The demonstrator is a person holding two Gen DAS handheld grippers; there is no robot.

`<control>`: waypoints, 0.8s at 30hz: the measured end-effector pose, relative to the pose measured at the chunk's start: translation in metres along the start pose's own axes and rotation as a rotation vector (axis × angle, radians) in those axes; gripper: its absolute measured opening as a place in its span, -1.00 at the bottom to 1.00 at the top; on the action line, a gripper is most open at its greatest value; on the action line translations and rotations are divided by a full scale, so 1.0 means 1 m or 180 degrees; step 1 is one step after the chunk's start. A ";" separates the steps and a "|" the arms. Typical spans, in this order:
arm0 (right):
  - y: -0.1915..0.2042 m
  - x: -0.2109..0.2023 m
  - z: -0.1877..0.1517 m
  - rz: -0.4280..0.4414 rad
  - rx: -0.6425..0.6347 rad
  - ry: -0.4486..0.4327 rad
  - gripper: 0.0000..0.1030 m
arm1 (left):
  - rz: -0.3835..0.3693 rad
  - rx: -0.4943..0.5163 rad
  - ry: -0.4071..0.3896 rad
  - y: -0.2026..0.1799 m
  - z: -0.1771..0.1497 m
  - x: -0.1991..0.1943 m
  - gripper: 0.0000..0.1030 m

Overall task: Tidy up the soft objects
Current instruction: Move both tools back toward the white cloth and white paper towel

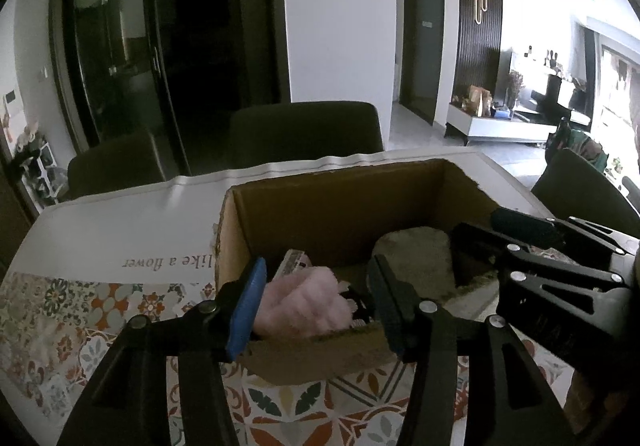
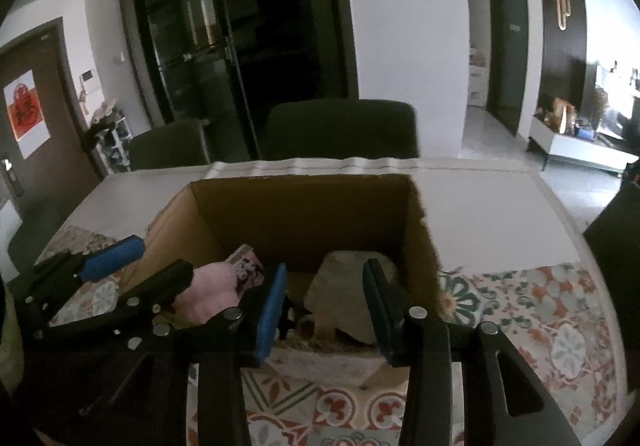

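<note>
An open cardboard box [image 1: 236,230] stands on the table. A pink fluffy soft item [image 1: 304,306] lies at its near left, with a printed label behind it. A beige soft item [image 1: 416,262] lies at the box's right. My left gripper [image 1: 316,302] hangs over the near rim, open, with the pink item between its fingers and a gap on the black finger's side. My right gripper [image 2: 326,310] is open astride the beige soft item [image 2: 344,286], with a gap beside its blue pad. In the right wrist view the left gripper [image 2: 148,266] and the pink item [image 2: 212,290] appear at left.
A patterned tablecloth [image 2: 520,310] covers the near half of the table; the far half is plain white [image 2: 480,213] with printed lettering. Dark chairs [image 2: 340,129] stand behind the table and another [image 1: 580,185] at its right end.
</note>
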State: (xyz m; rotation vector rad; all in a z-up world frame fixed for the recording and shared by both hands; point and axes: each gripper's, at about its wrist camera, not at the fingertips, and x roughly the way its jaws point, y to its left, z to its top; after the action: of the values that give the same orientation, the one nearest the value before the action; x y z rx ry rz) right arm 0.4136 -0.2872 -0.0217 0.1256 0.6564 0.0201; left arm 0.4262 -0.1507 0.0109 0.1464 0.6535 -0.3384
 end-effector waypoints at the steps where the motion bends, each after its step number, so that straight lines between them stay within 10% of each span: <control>1: 0.000 -0.003 0.000 -0.0005 0.0003 -0.0010 -0.19 | 0.0003 -0.0004 -0.0011 -0.001 -0.001 -0.004 0.03; 24: 0.008 -0.099 -0.033 -0.0071 0.0079 -0.0309 0.11 | 0.0023 -0.0055 -0.0220 -0.016 -0.041 -0.104 0.13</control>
State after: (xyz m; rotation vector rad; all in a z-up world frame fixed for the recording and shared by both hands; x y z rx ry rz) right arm 0.3155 -0.2815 0.0139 0.1422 0.5613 -0.0156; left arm 0.3200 -0.1286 0.0419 0.1200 0.5874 -0.3295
